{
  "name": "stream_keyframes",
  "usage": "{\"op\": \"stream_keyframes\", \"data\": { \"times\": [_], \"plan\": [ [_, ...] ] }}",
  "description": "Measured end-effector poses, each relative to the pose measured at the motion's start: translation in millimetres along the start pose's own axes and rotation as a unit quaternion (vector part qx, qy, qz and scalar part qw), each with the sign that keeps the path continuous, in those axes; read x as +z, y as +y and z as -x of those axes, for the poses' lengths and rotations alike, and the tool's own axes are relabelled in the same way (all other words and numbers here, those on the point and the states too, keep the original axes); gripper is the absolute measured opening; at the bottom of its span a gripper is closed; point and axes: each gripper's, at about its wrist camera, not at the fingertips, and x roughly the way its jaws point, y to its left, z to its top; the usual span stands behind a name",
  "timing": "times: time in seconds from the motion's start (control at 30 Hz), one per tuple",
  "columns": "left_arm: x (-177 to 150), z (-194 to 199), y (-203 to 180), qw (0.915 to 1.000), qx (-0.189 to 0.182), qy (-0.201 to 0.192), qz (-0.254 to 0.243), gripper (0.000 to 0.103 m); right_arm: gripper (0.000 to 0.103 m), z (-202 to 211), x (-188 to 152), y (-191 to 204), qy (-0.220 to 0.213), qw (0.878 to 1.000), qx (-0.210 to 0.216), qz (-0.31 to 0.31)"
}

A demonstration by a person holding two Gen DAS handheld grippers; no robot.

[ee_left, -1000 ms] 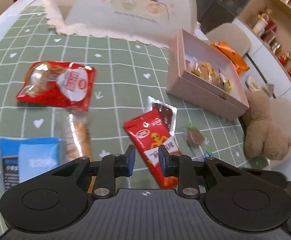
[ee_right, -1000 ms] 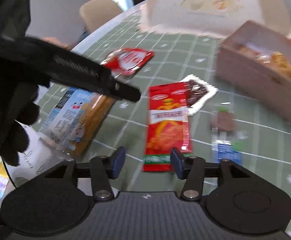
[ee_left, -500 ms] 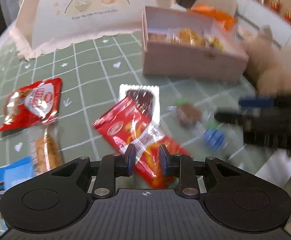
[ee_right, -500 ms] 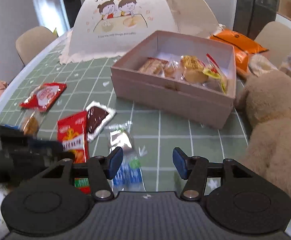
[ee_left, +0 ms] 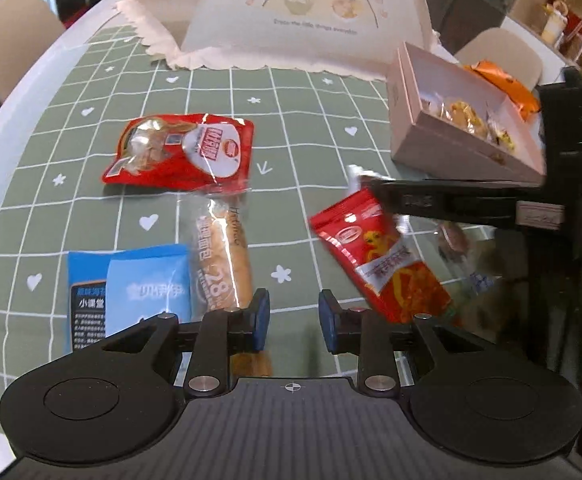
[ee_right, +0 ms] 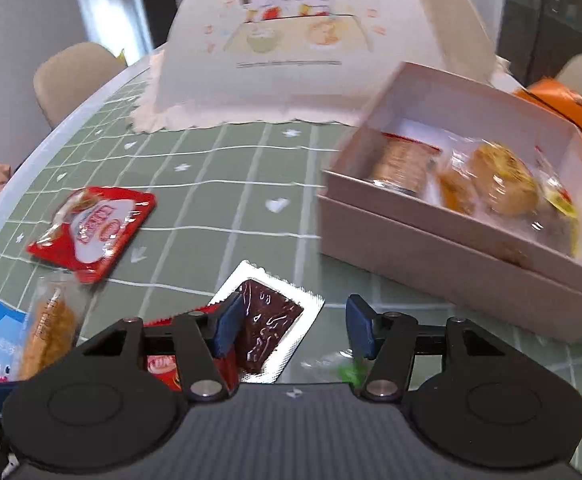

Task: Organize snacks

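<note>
Snack packets lie on a green checked tablecloth. In the left wrist view I see a wide red packet [ee_left: 181, 154], a clear-wrapped bread stick [ee_left: 223, 258], a blue packet [ee_left: 129, 292] and a long red packet [ee_left: 387, 258]. My left gripper [ee_left: 294, 322] is open and empty above the cloth, between the bread stick and the long red packet. My right gripper [ee_right: 287, 330] is open and empty, low over a brown snack in a silver wrapper [ee_right: 269, 320]. The right gripper's body reaches across the left wrist view [ee_left: 471, 200]. A pink box [ee_right: 443, 256] holds several wrapped snacks.
A white dome food cover [ee_left: 303, 12] stands at the back of the table. An orange bag [ee_right: 563, 108] lies behind the box. Beige chairs [ee_left: 9, 40] stand around the table. A small green-wrapped candy [ee_right: 349, 370] lies under my right gripper.
My right gripper has dropped low and moved left toward the silver-wrapped snack. My left gripper has swung left and backed away from the long red packet, with its jaws wider apart.
</note>
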Motion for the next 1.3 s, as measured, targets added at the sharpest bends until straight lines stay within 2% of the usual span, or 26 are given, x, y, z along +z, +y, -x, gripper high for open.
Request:
{"op": "stream_keyframes", "data": {
  "times": [0.1,0.27,0.33,0.47,0.57,0.63,0.73,0.83,0.97,1.0,1.07,1.1,1.2,1.3],
  "plan": [
    [-2.0,1.3,3.0,0.9999,-0.006,0.002,0.012,0.031,0.056,2.1,-4.5,15.0,0.012,0.998,0.047,0.034],
    [-5.6,-3.9,0.9,0.9995,-0.015,0.011,0.024,0.031,0.056,22.3,-31.9,28.3,0.02,0.993,0.063,0.098],
    [-8.3,-3.9,-0.4,0.9992,-0.024,0.016,0.028,0.031,0.054,34.7,-45.0,20.6,0.021,0.993,0.059,0.101],
    [-19.7,-4.5,-1.3,0.9953,-0.067,0.044,0.053,0.031,0.055,57.1,-72.6,-1.8,0.013,0.995,0.028,0.093],
    [-25.6,-4.8,-7.5,0.9938,-0.083,0.057,0.049,0.031,0.056,71.7,-92.5,-15.0,0.009,0.997,0.013,0.08],
    [-20.3,-4.8,-13.6,0.9943,-0.089,0.046,0.038,0.031,0.056,78.1,-100.4,-18.0,0.01,0.997,0.013,0.076],
    [2.0,-7.2,-23.7,0.9956,-0.092,-0.007,0.018,0.031,0.062,84.0,-110.1,-13.9,0.007,0.997,0.013,0.074],
    [28.0,-23.8,-37.8,0.9957,-0.075,-0.049,-0.023,0.031,0.065,85.9,-113.7,-4.4,0.006,0.997,0.011,0.072],
    [52.9,-56.3,-60.3,0.9957,-0.036,-0.051,-0.068,0.031,0.073,85.2,-115.6,3.7,0.006,0.998,0.007,0.069],
    [55.0,-63.1,-65.5,0.9951,-0.019,-0.049,-0.083,0.034,0.076,85.1,-116.2,4.0,0.005,0.998,0.006,0.067],
    [55.0,-77.9,-75.7,0.9907,0.04,-0.038,-0.124,0.033,0.082,84.8,-117.8,3.5,0.004,0.998,0.001,0.059],
    [53.5,-80.7,-78.7,0.9889,0.052,-0.041,-0.134,0.033,0.084,85.0,-119.1,3.2,0.002,0.998,-0.001,0.056],
    [51.3,-80.1,-80.1,0.9886,0.033,-0.036,-0.143,0.032,0.088,86.3,-124.4,2.2,-0.007,0.999,-0.005,0.049],
    [52.7,-80.2,-76.6,0.9906,-0.007,-0.025,-0.134,0.033,0.091,86.2,-128.2,1.8,-0.016,0.999,-0.012,0.041]
  ]
}}
